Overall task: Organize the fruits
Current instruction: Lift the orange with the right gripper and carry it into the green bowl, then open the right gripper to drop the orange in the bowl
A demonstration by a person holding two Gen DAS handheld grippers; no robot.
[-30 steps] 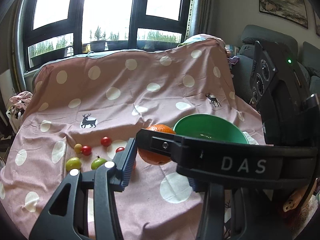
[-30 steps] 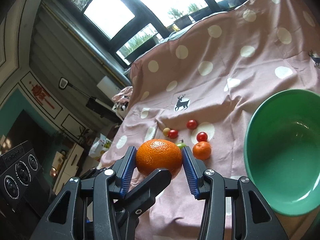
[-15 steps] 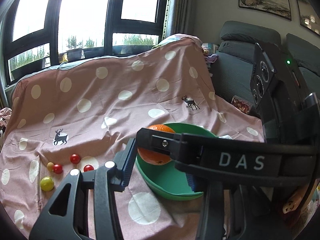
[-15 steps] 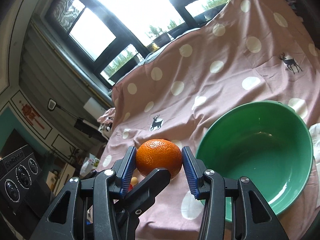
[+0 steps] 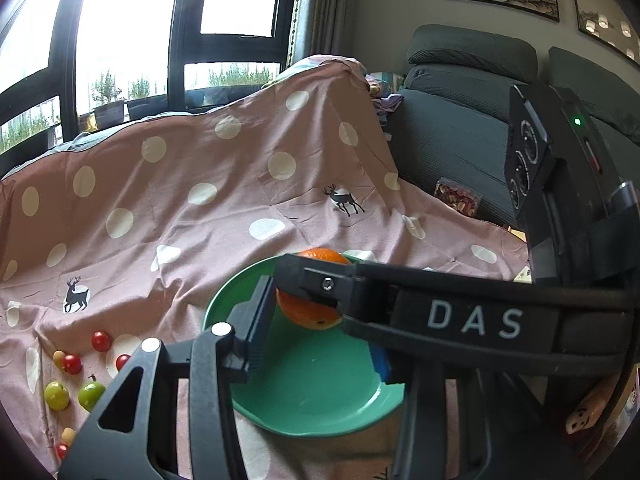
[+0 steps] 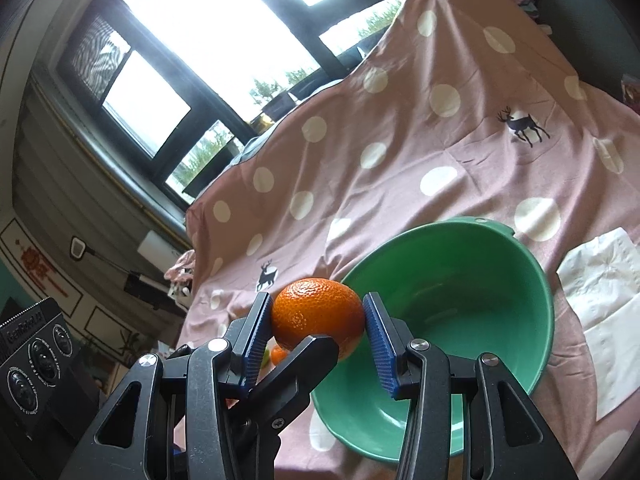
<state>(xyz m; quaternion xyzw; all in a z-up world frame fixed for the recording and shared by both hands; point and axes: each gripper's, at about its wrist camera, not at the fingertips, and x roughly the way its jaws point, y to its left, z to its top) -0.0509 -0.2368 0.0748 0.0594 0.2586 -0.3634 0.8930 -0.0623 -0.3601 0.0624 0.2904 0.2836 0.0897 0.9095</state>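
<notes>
The right gripper (image 6: pixel 318 330) clamps the orange (image 6: pixel 318 316) at lower centre, above the green bowl's (image 6: pixel 532 268) rim. The left gripper (image 5: pixel 320 340) is closing, empty.

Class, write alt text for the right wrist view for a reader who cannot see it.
The right gripper clamps an orange between blue pads, at the near rim of an empty green bowl on a pink polka-dot cloth. A white napkin lies beside the bowl.

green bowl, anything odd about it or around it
Nothing looks spilled or damaged. The green bowl sits tilted on the rumpled pink cloth and is empty, the orange is gripped in the right gripper by its rim, and a crumpled white tissue lies beside it.
</notes>
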